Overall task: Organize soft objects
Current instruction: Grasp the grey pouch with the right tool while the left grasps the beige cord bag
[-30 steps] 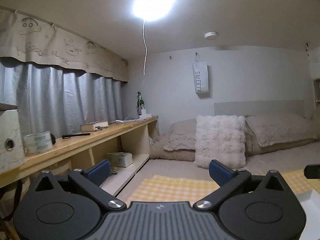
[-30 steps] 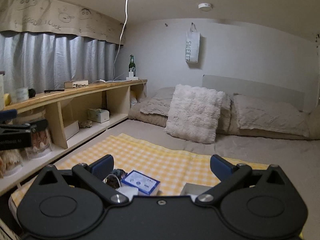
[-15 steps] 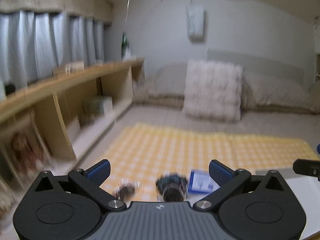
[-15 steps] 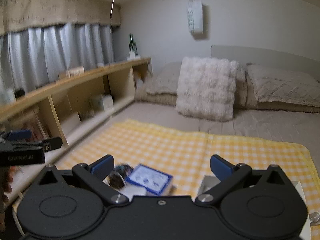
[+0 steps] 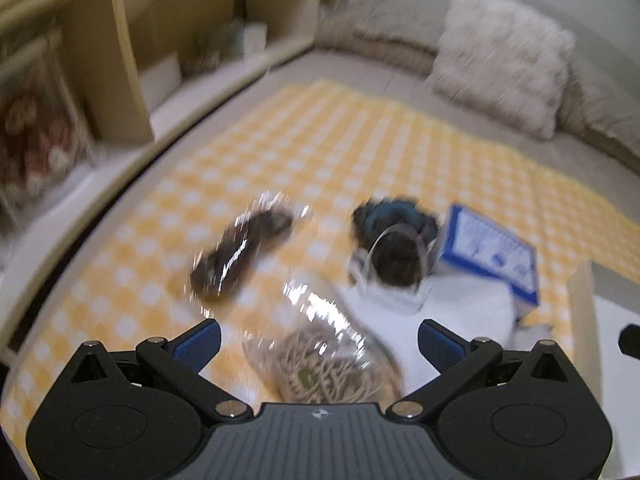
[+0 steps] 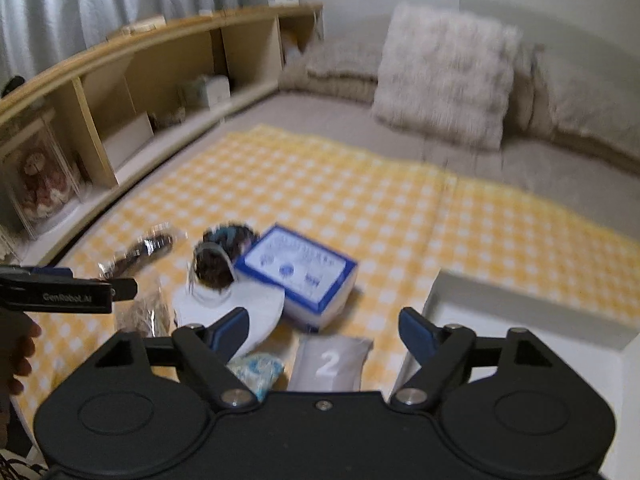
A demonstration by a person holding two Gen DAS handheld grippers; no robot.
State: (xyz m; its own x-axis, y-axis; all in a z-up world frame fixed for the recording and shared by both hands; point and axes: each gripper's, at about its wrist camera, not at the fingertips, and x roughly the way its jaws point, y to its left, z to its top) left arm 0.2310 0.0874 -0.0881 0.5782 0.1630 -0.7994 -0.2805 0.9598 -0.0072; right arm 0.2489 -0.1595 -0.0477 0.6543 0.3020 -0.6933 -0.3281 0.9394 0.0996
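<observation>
Both cameras have tipped down: a second ago they looked across the room at the far wall and ceiling lamp, and now they look onto the yellow checked blanket (image 6: 400, 216) spread over the bed (image 6: 320, 116), with the fluffy pillow (image 6: 444, 76) pushed up to the top of each view. That reads as the end of a look around and the start of an approach to the pile, though nothing has been picked up yet.

At the right edge of the blanket stands a white box (image 6: 532, 320), open on top and apparently bare inside, probably where the soft things are meant to go.

The pile lies near the blanket's front left corner. Largest is a blue-and-white pack (image 6: 298, 274), resting partly on a white folded cloth (image 6: 240, 304). Behind the cloth is a dark fuzzy bundle (image 5: 394, 240). Left of it lies a dark item in crinkly clear wrap (image 5: 244, 248), and nearest the left gripper (image 5: 318, 344) is a clear bag of beige cord (image 5: 324, 364). Nearest the right gripper (image 6: 324, 330) lie a grey pouch marked 2 (image 6: 328, 362) and a small blue-speckled packet (image 6: 256, 368).

Both grippers hover with fingers spread wide and nothing between them; the bag of cord looks the likeliest first pick for the left.
</observation>
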